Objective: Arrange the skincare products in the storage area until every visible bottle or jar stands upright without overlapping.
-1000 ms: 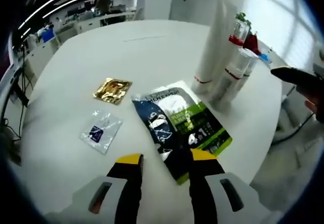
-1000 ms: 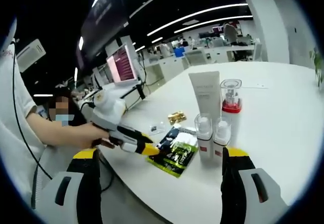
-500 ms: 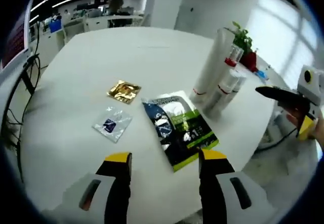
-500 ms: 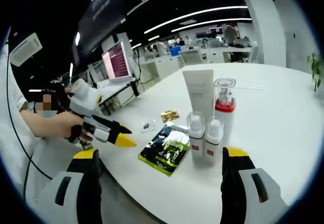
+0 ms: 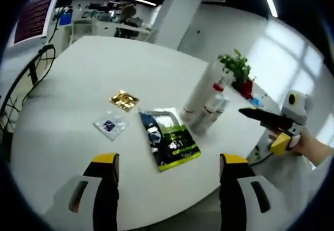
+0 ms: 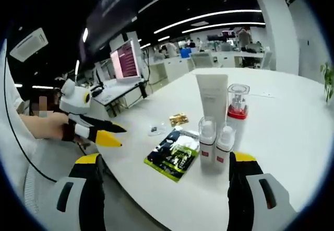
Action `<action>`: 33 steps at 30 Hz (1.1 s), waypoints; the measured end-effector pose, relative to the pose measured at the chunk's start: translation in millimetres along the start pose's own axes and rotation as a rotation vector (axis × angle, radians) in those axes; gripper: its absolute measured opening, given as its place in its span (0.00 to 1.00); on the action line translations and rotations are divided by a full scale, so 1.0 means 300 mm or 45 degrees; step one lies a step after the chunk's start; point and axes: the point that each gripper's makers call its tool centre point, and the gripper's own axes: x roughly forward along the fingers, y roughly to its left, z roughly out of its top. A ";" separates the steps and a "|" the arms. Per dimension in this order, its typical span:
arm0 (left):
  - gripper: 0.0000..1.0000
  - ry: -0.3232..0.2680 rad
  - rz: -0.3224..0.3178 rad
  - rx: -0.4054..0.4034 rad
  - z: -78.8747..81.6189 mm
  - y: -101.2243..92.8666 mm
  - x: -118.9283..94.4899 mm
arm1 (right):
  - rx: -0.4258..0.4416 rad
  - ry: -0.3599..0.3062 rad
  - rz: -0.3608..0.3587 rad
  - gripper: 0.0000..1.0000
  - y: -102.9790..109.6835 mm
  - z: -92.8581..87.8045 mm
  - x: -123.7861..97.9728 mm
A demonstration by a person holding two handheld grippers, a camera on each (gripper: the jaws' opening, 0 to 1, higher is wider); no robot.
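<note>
My left gripper hangs open off the near edge of the white table, nothing between its jaws. Ahead lie a green-and-black sheet-mask packet, a gold sachet and a clear sachet, all flat. A white tube and pump bottles stand upright in a tight group. My right gripper is open too, in front of the white tube, a red-banded bottle and two small bottles. The packet lies left of them.
A potted plant stands at the table's far side behind the bottles. A hand holds the right gripper off the table's right edge. The left gripper hovers past the table's left edge. Desks and monitors fill the background.
My left gripper has pulled back from the table and its jaws have spread wider. The packets and bottles have not moved. The right gripper has stayed about where it was.
</note>
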 end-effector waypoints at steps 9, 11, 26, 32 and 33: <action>0.76 -0.099 0.025 0.149 0.074 -0.008 -0.073 | 0.023 -0.031 -0.036 1.00 -0.021 0.014 -0.019; 0.78 -0.121 0.038 0.168 0.086 -0.013 -0.092 | 0.042 -0.049 -0.030 1.00 -0.028 0.025 -0.026; 0.99 -0.328 -0.010 0.188 0.157 -0.043 -0.193 | -0.064 -0.080 -0.050 1.00 -0.061 0.048 -0.093; 0.99 -0.420 0.036 0.196 0.197 -0.017 -0.193 | -0.075 -0.102 -0.082 1.00 -0.062 0.062 -0.097; 0.99 -0.389 0.057 0.203 0.182 -0.006 -0.184 | -0.086 -0.099 -0.085 1.00 -0.060 0.061 -0.098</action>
